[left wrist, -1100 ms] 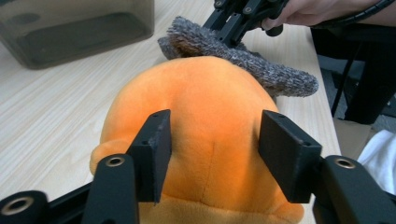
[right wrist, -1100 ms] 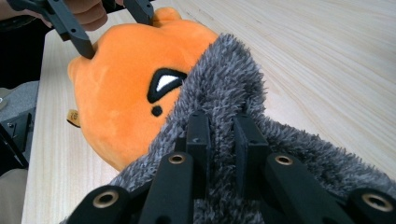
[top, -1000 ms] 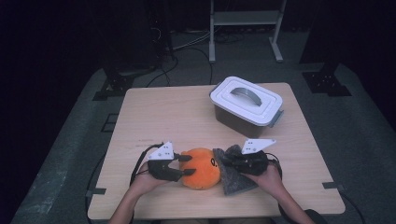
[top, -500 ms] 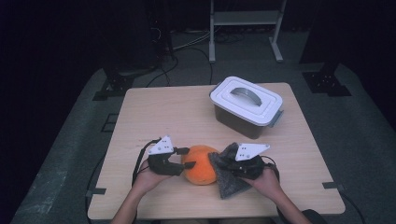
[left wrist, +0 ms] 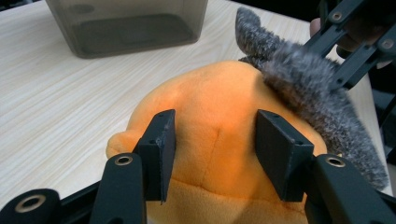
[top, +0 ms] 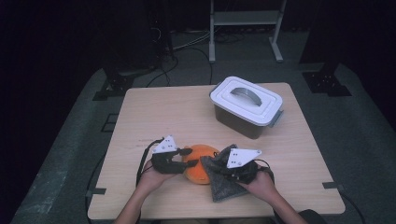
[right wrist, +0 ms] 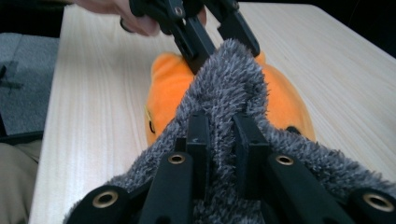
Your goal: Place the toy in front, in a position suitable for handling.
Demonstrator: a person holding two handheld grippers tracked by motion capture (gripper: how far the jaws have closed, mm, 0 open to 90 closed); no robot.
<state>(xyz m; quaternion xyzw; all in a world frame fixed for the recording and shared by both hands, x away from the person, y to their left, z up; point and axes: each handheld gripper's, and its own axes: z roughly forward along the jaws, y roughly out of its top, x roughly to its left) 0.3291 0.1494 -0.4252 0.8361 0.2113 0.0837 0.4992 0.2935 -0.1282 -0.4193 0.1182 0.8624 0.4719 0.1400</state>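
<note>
An orange plush toy (top: 200, 164) lies near the table's front edge. My left gripper (top: 187, 158) reaches it from the left. In the left gripper view its open jaws (left wrist: 215, 149) straddle the plush (left wrist: 215, 107), one pad (left wrist: 159, 151) on each side of the top seam. My right gripper (top: 215, 164) comes from the right and is shut on a grey fuzzy cloth (top: 225, 186). In the right gripper view the cloth (right wrist: 229, 88) is pinched in the right gripper (right wrist: 219, 135) and bunches up over the plush (right wrist: 163, 88). Part of the cloth (left wrist: 303, 88) drapes over the plush's right side.
A dark translucent box with a white handled lid (top: 246, 106) stands at the table's back right, and its wall (left wrist: 130, 28) shows in the left gripper view. Bare wood (top: 163, 116) stretches across the table's left and middle. A person's hands hold both grippers at the front edge.
My right gripper has moved left and toward the front edge, pulling the grey cloth onto the plush. The left gripper has stayed at the plush's left side.
</note>
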